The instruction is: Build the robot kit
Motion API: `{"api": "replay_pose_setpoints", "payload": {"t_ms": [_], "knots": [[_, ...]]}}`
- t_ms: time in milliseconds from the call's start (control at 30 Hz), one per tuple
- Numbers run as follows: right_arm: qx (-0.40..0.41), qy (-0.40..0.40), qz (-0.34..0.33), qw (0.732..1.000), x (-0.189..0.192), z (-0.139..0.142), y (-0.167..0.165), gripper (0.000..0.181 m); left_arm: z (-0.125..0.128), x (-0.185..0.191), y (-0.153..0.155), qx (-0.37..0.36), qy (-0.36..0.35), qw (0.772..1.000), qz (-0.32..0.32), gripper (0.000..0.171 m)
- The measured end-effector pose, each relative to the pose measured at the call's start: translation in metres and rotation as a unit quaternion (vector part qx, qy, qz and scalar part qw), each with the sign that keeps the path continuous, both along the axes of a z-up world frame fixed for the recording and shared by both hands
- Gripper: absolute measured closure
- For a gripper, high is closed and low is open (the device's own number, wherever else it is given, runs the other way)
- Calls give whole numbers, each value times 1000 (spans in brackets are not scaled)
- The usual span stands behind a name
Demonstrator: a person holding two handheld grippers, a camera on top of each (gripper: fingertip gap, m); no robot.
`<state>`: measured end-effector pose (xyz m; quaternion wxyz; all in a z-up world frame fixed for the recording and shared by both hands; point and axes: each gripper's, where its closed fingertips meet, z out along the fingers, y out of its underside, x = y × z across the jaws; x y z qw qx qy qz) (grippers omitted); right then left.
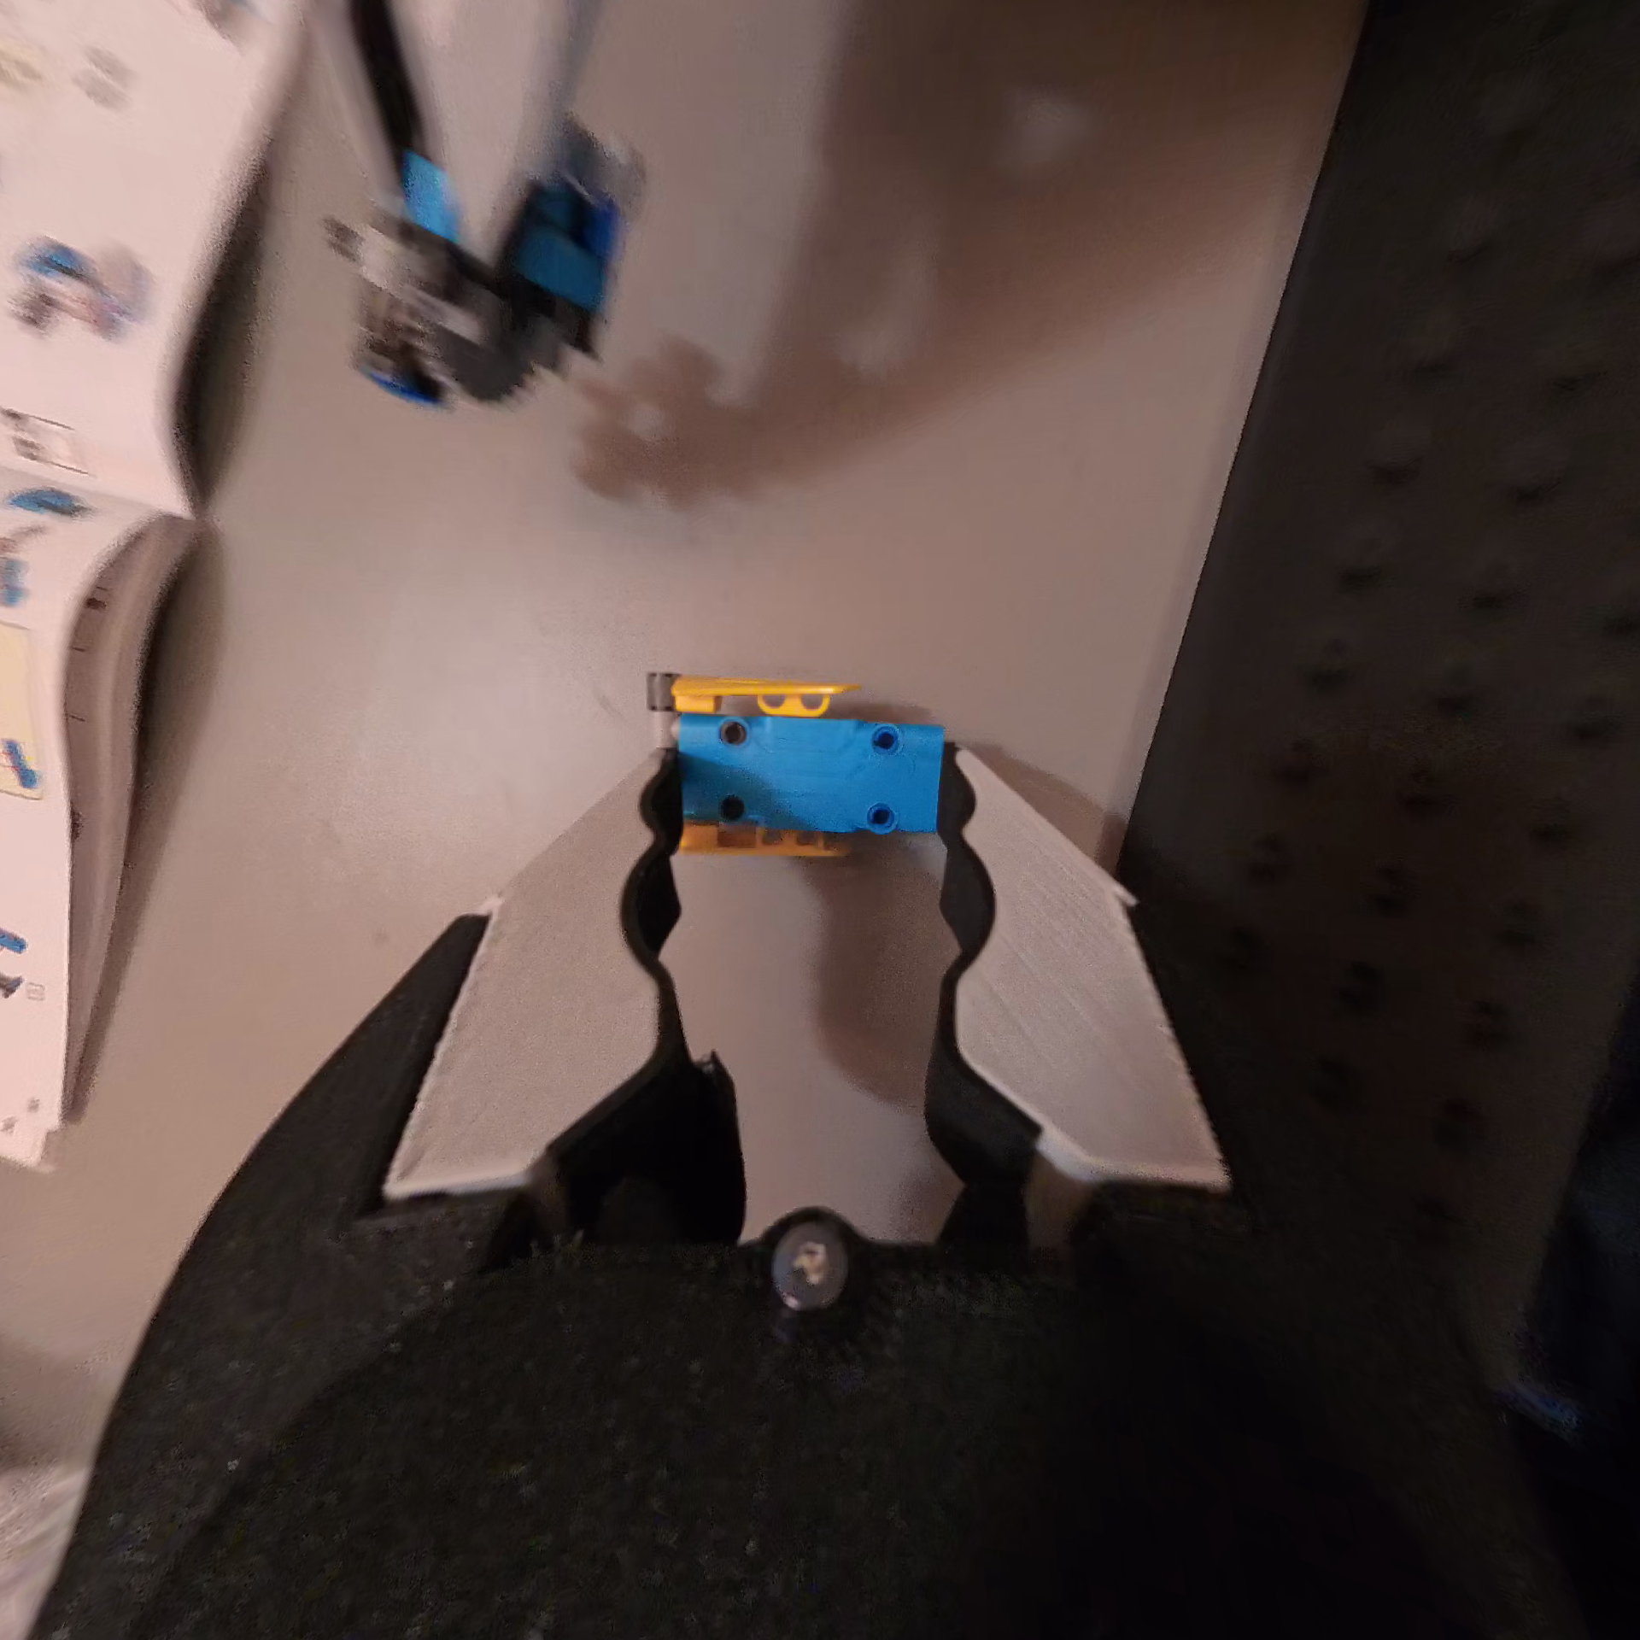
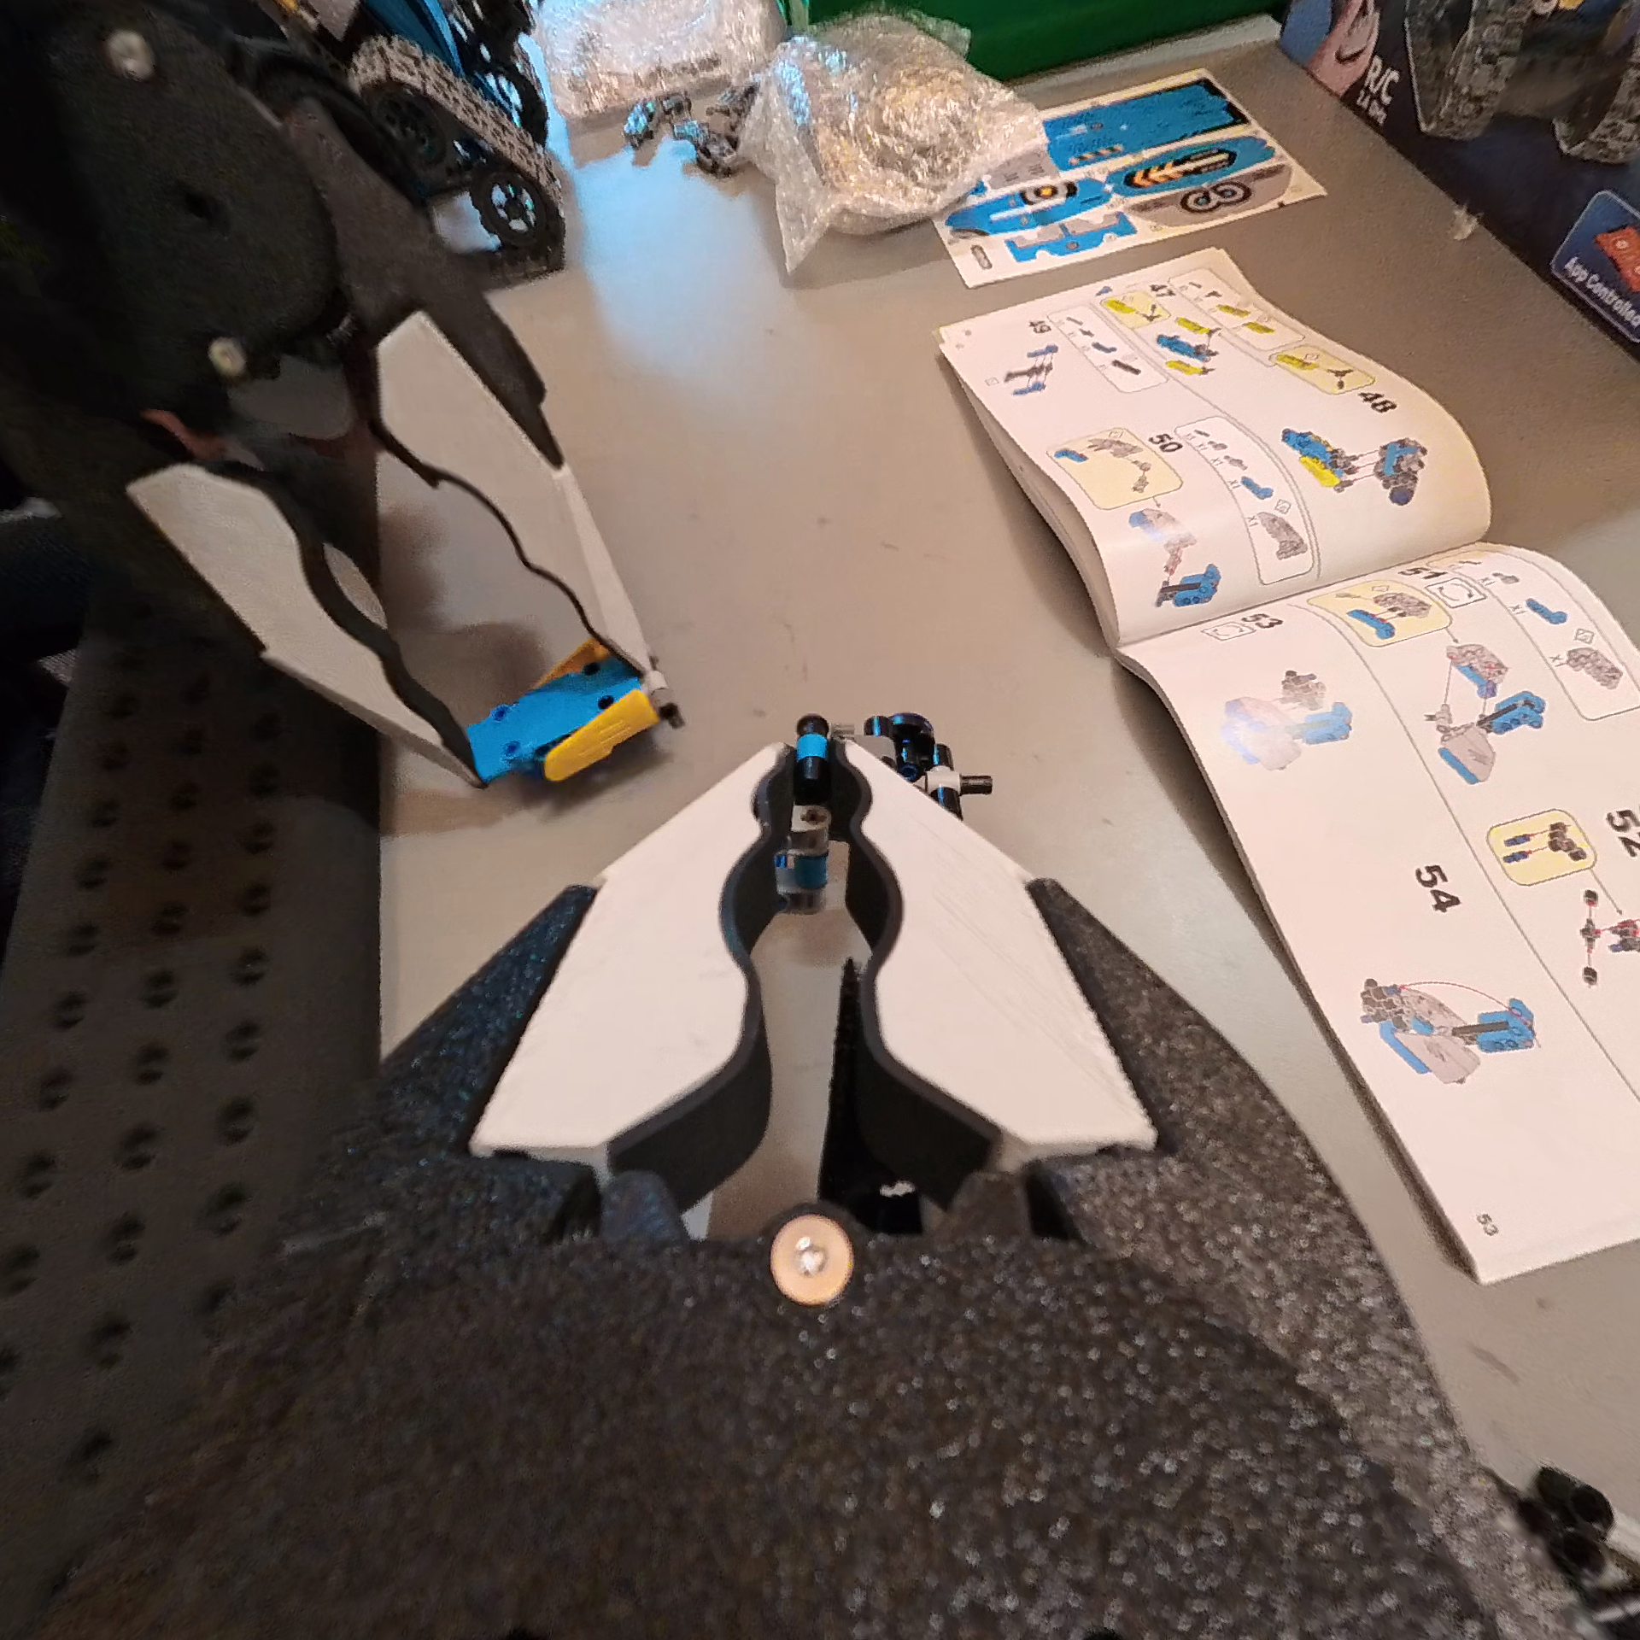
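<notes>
We see a blue and yellow brick assembly (image 1: 803,781) pinched at the tips of the left tool (image 1: 803,785), which is closed on its two ends with a wide gap left behind the tips; in the right wrist view the same piece (image 2: 559,723) sits low, at or just above the grey counter (image 2: 799,497), and we cannot tell if it touches. It looks light, stiff and smooth-sided, so we judge it could slip or pop apart if squeezed off-centre; the flat blue faces are the best hold, not the thin yellow panels

The right tool (image 2: 815,754) is nearly closed on a small black, blue and grey pin assembly (image 2: 812,799) held upright between the fingers, with more black and grey connectors (image 2: 923,759) sticking out just beyond the tip on the right. Also light and rigid, many small joints, likely fragile at the pins. In the left wrist view this tool and its part show only as a blurred shape (image 1: 497,266) farther off

Around them: an open instruction booklet (image 2: 1242,621) to the right, a sticker sheet (image 2: 1127,177) beyond it, bubble-wrap bags (image 2: 879,124) with loose small parts (image 2: 692,120) at the far side, a part-built tracked vehicle (image 2: 461,115) far left, a printed box (image 2: 1509,106) far right, a dark perforated mat (image 2: 133,976) along the left edge
</notes>
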<state>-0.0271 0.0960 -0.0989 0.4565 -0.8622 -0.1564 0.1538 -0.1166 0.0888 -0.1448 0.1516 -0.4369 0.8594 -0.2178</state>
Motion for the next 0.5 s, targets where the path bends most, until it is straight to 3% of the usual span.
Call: {"api": "replay_pose_setpoints", "payload": {"t_ms": [67,100,167,200,267,333,433,500], "knots": [[21,28,-7,999,5,11,-1,174,39,22,3,-125,-87,987,53,114],[43,60,-7,997,6,24,-1,174,71,33,5,-214,-153,962,77,113],[105,145,17,984,-1,58,-5,174,131,40,4,-420,-242,870,92,114],[127,177,32,975,-5,70,-7,174,146,39,4,-485,-262,830,84,114],[158,222,49,961,-12,86,-9,175,154,40,1,-550,-274,786,64,113],[172,252,61,950,-16,94,-10,175,154,38,-8,-580,-261,770,44,113],[180,282,64,940,-17,98,-9,175,154,38,-14,-562,-270,781,37,113],[164,269,58,947,-18,90,-5,175,151,39,-16,-563,-265,782,37,113]]}}
